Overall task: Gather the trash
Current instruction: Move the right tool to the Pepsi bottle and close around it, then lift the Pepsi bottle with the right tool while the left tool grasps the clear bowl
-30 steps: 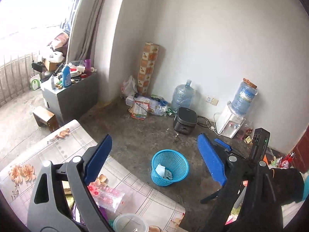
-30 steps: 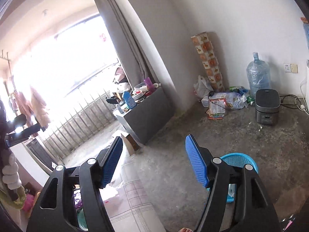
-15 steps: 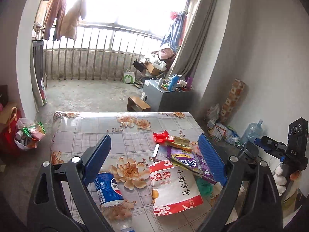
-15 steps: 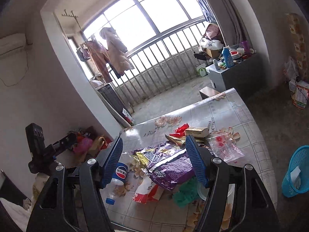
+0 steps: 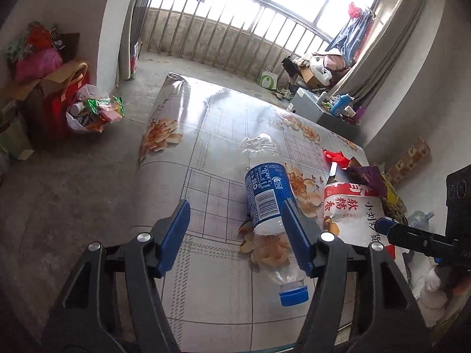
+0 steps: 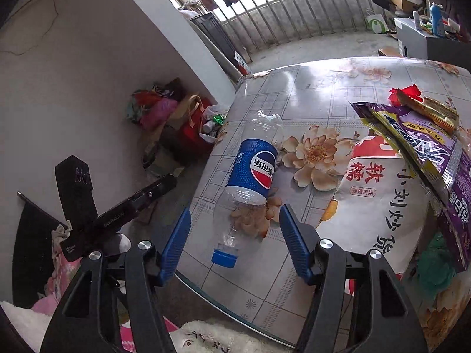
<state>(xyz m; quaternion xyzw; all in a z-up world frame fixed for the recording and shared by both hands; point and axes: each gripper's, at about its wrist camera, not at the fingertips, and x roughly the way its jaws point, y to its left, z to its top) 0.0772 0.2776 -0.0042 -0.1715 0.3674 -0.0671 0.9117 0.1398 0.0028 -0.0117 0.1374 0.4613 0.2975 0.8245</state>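
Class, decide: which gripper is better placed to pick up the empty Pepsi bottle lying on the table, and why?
Probably the right gripper: its open jaws frame the clear plastic Pepsi bottle with blue label. The left gripper, also open, sits off to the side.

Both wrist views above table (image 5: 206,153), sharing bottle (image 5: 266,194).

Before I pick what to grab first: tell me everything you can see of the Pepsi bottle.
The Pepsi bottle is clear plastic, looks empty, with a blue label wrapped around its middle and a blue cap still on. It lies on its side on the flowered table, cap toward the near edge, base pointing to the window. Its body looks slightly dented. The white snack bag lies beside it. Neither gripper touches it.
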